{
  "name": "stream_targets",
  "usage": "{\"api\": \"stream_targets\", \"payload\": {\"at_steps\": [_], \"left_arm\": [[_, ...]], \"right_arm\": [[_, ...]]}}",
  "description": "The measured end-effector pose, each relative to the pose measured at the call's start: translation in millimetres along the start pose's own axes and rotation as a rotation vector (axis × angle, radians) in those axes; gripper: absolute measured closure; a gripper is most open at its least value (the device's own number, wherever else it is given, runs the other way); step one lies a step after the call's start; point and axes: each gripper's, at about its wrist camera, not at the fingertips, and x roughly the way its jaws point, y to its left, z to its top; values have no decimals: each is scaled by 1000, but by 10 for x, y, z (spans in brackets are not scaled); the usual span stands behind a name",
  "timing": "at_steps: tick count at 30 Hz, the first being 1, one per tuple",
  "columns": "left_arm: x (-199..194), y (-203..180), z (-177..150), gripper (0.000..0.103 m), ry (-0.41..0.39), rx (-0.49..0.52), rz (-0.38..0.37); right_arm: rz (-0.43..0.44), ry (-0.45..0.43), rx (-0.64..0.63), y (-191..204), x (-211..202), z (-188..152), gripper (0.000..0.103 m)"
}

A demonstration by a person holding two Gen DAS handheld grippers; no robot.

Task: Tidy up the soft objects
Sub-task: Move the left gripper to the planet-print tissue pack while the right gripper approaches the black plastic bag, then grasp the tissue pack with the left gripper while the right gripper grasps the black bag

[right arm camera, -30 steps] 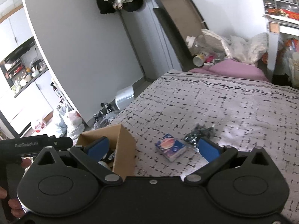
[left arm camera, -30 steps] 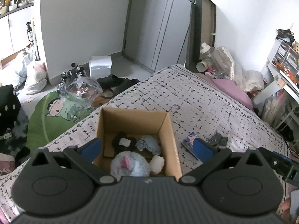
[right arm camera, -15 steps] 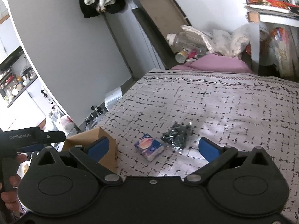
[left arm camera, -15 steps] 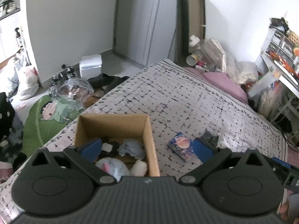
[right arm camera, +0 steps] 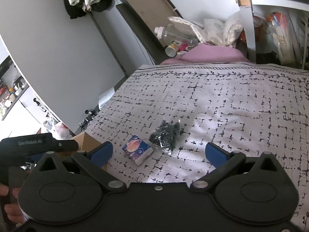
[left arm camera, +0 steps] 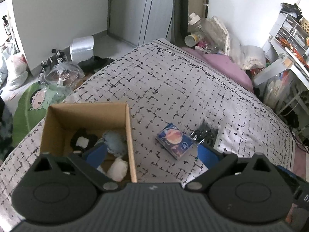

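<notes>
An open cardboard box (left arm camera: 87,114) sits on the patterned bedspread (left arm camera: 164,81) and holds several soft items: a black scrunchie (left arm camera: 83,139), a pale blue plush (left arm camera: 115,143) and a white puff (left arm camera: 117,169). A blue tissue pack (left arm camera: 174,140) (right arm camera: 137,152) lies to the box's right, with a black item in clear wrap (left arm camera: 205,134) (right arm camera: 166,134) beside it. My left gripper (left arm camera: 152,154) is open, straddling the box's right wall. My right gripper (right arm camera: 158,152) is open above the tissue pack, with nothing held.
A purple pillow (left arm camera: 227,63) and bottles and bags (left arm camera: 208,32) lie at the bed's head. A white shelf (left arm camera: 285,38) stands to the right. Bags, shoes and a green cartoon cushion (left arm camera: 32,104) clutter the floor on the left. A hand (right arm camera: 7,203) holds the left gripper's handle.
My left gripper has shifted right, so the box slid leftward in view and the tissue pack came between the fingers. The right gripper has moved closer to the pack and wrapped item.
</notes>
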Motion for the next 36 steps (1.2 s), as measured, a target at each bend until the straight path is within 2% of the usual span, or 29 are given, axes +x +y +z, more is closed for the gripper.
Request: {"api": "stream_targets", "payload": {"at_steps": [5,13,22,25,29,36], "left_arm": [[96,-129,75,3,-5,20,-10],[383,-305,186,3,32,4,-18],[725,-432,224,11,68,-5,-22],[859,-462,214,14,89,-5,-15],[1063,-480,213,24,136,-10,4],[1376,-465,211,28,190,-37,14]], "right_arm": [[-10,9,17,-104,76,25,0],[-16,21,42,-258,231,54,0],[12,32,80,-396,429,61,1],[12,43,90,-430,526,51,5],[28,61,110,-468,644,33,10],[47,105,130,-492,879,-2,23]]}}
